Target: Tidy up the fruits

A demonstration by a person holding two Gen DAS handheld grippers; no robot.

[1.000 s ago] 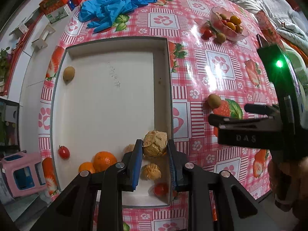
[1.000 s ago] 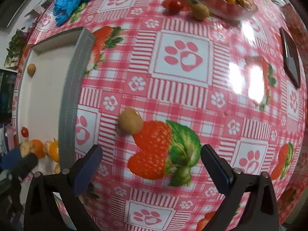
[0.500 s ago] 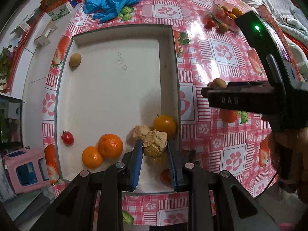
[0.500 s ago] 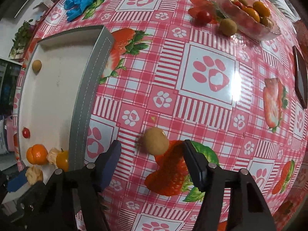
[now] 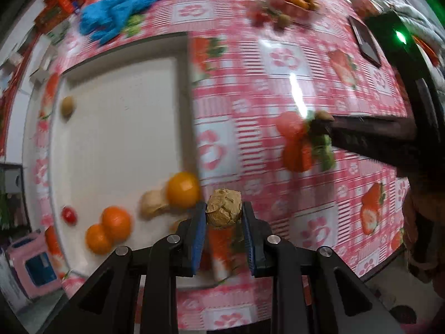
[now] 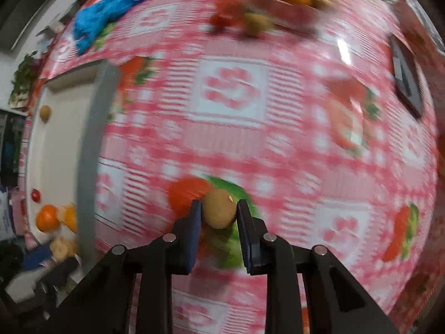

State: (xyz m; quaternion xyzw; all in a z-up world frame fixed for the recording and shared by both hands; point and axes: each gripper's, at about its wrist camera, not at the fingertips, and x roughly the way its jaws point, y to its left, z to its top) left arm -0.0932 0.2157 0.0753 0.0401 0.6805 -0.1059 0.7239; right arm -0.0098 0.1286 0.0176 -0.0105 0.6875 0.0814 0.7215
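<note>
Two fruits are in your grip at once. Your left gripper point(image 5: 224, 213) is clamped on a papery, crinkled husk fruit point(image 5: 224, 207), held above the tablecloth point(image 5: 278, 89) just right of the grey tray point(image 5: 116, 117). Your right gripper point(image 6: 218, 211) has just been closing and now pinches a small brown fruit point(image 6: 219, 208) over the cloth, well right of the tray. You look mid-carry; next, judge where each kind belongs and lower it gently, since round fruit may roll. No writing is legible: both views are blurred.
</note>
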